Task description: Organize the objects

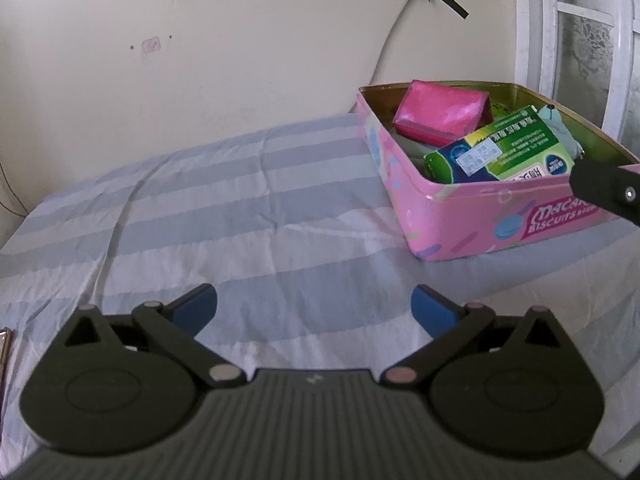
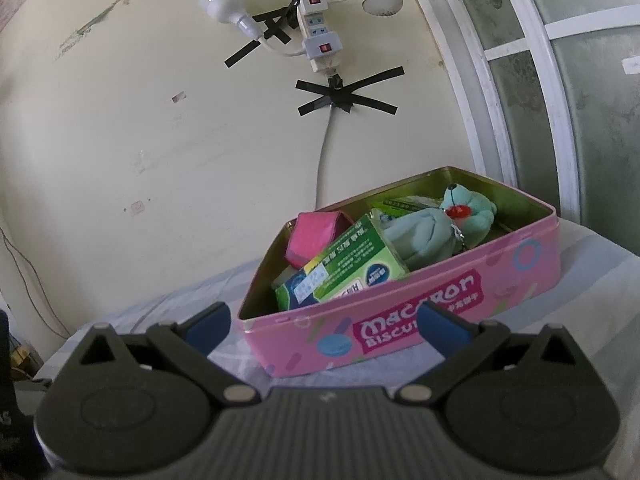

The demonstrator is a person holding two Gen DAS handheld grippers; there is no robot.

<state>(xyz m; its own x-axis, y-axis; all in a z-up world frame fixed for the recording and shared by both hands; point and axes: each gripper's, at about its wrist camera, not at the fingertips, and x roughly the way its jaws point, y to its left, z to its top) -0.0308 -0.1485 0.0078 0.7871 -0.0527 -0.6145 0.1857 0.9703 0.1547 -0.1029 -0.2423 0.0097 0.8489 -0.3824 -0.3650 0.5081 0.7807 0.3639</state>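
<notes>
While right gripper (image 2: 324, 326) gapes (empty), tin (image 2: 440, 312) fronts it.

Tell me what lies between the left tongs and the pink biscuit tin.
Only bare striped bedsheet, as the left wrist view shows. The left tongs are open and empty, and the pink biscuit tin sits ahead to their right.

My left gripper (image 1: 314, 307) and right gripper (image 2: 325, 324) look identical: a ribbed dark-grey body, 2 round black housings and black linkage arms pinned with silver rivets. Each carries 2 blue fingertip pads (image 1: 432, 311).
</notes>
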